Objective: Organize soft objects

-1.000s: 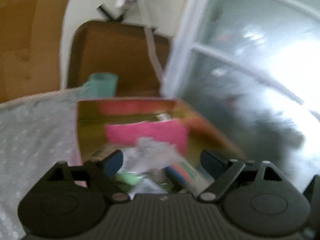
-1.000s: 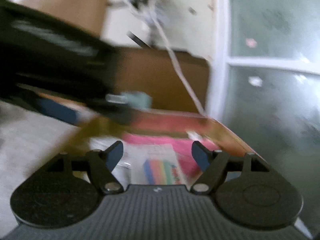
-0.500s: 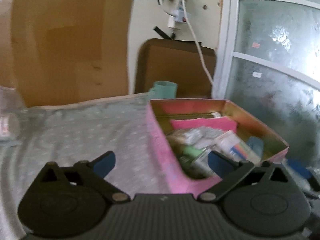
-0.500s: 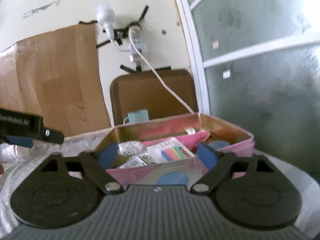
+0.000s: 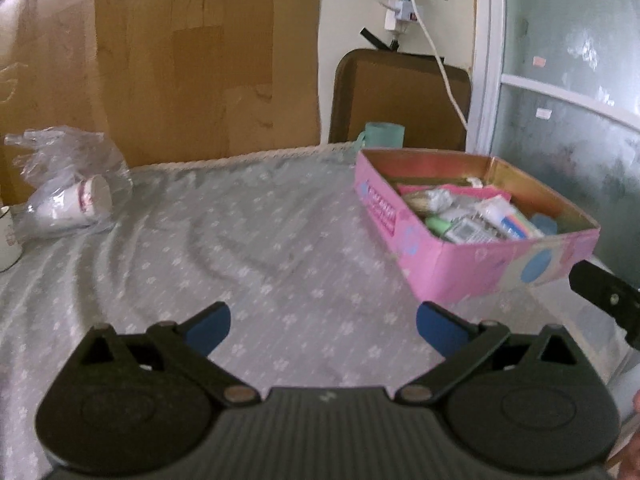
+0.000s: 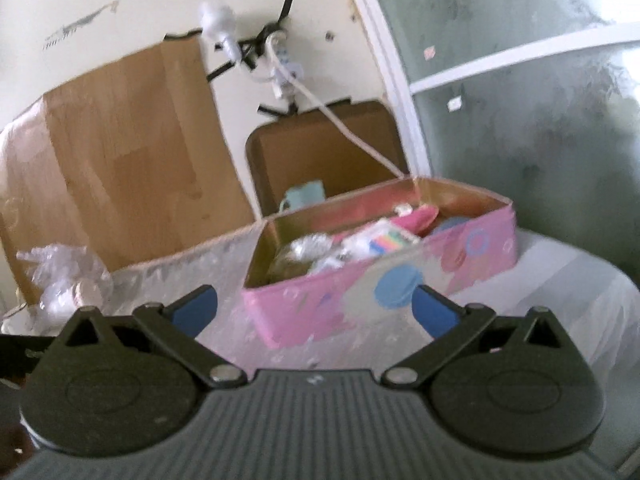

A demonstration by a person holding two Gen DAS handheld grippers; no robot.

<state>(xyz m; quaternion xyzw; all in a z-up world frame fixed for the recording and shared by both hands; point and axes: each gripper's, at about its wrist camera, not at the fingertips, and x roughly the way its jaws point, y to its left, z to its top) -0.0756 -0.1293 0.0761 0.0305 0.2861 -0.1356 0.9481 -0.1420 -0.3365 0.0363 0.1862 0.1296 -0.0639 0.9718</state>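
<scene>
The pink box (image 5: pixel 460 264) stands open on the bench (image 5: pixel 260 240), over toward its right side, close to the frosted glass door (image 5: pixel 568 120). Inside it lies a heap of small things: a pink cloth (image 5: pixel 452 191) at the back, a crinkled silvery packet (image 5: pixel 436 200), a pale green piece (image 5: pixel 438 225) and a card of coloured strips (image 5: pixel 510 222); the blur makes it hard to say more exactly what each is. In the right wrist view the same pink box (image 6: pixel 384 280) sits just ahead, its long side painted with blue and pink circles.

The left hand-held gripper (image 5: pixel 323 325) hangs over bare tablecloth with its blue-tipped fingers spread wide and nothing between them. The right hand-held gripper (image 6: pixel 316 308) is likewise spread wide and empty, its fingers framing the near wall of the box without touching it.

A grey tablecloth (image 5: pixel 180 264) with small white flowers covers the bench. Behind the box stands a teal mug (image 5: pixel 382 135), and behind that a brown chair back (image 5: pixel 400 96). At the far left lies a clear plastic bag (image 5: pixel 68 184) holding a white paper cup (image 5: pixel 76 203). A white cable (image 5: pixel 440 64) runs down from a wall socket (image 5: pixel 402 0).
</scene>
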